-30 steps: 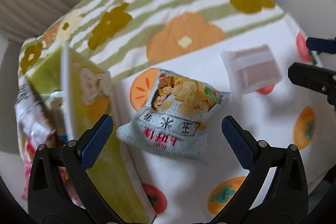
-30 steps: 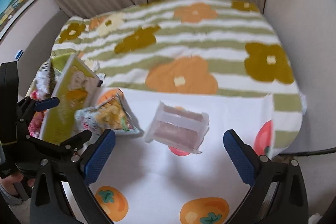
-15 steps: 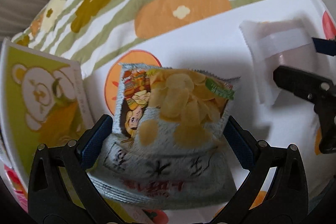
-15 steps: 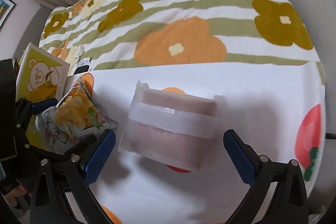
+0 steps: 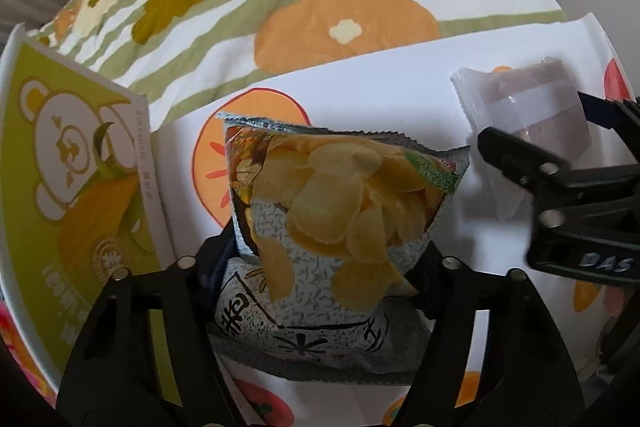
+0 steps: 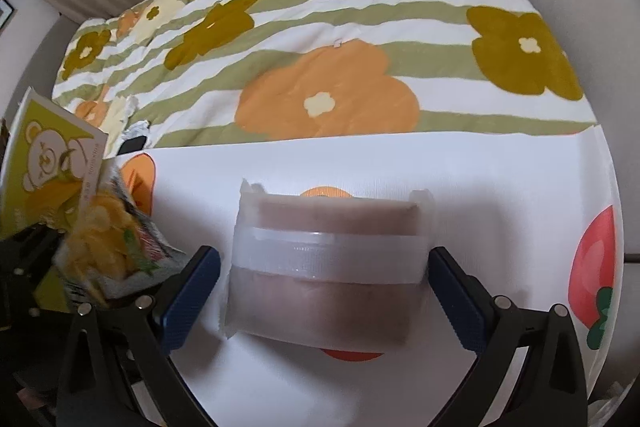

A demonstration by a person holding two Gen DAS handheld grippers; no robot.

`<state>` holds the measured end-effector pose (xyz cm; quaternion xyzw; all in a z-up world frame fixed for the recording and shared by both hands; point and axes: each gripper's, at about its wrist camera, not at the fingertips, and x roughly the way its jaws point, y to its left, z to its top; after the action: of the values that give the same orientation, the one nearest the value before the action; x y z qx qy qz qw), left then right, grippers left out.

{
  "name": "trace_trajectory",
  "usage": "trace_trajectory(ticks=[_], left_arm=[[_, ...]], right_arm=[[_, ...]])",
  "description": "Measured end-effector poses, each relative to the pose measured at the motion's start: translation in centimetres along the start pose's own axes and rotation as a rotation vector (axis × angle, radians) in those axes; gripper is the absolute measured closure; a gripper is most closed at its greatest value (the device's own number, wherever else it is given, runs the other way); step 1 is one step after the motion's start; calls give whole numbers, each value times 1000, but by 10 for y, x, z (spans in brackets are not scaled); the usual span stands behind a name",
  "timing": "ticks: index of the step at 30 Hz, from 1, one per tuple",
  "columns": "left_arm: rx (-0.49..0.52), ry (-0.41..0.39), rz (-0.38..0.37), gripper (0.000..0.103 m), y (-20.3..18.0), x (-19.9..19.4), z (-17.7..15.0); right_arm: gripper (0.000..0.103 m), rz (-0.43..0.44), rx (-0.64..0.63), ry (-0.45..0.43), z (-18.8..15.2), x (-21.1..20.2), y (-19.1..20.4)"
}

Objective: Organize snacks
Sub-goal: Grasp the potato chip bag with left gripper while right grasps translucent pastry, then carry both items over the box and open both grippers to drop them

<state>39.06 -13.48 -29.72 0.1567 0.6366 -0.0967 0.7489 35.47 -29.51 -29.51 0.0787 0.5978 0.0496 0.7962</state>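
On one white cloth (image 6: 400, 167), one chip bag (image 5: 340, 223), one frosted packet (image 6: 328, 267), one green box (image 5: 76, 179)

White letters "DAS" stand on the right gripper (image 5: 532, 131); the chip bag (image 5: 336, 227) bears large black characters

Bare white fruit-print cloth (image 6: 400, 179) lies open beyond the translucent-wrapped pinkish snack pack (image 6: 328, 263). To the left, the green bear-printed cardboard box (image 5: 76, 187) stands just beside the grey potato-chip bag (image 5: 332, 227), blocking passage; the right gripper (image 5: 560, 163) crowds its other side.
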Motion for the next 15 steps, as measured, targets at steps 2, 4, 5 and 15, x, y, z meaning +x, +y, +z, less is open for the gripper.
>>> trace_trajectory(ticks=[2,4,5,15], left_arm=[[-14,-6,11,39,2,-4,-3],[-26,-25,29,39,3,-12,-8],[-36,-43,34,39,4,-19,-11],[-113,-144,36,39,12,-74,-28]], right_arm=[[1,-27,-23,-6,-1,2,4],[1,-50,-47,-8,-1,5,7],[1,-62,-59,-9,-1,6,8],[1,-120,-130,-28,-6,10,14]])
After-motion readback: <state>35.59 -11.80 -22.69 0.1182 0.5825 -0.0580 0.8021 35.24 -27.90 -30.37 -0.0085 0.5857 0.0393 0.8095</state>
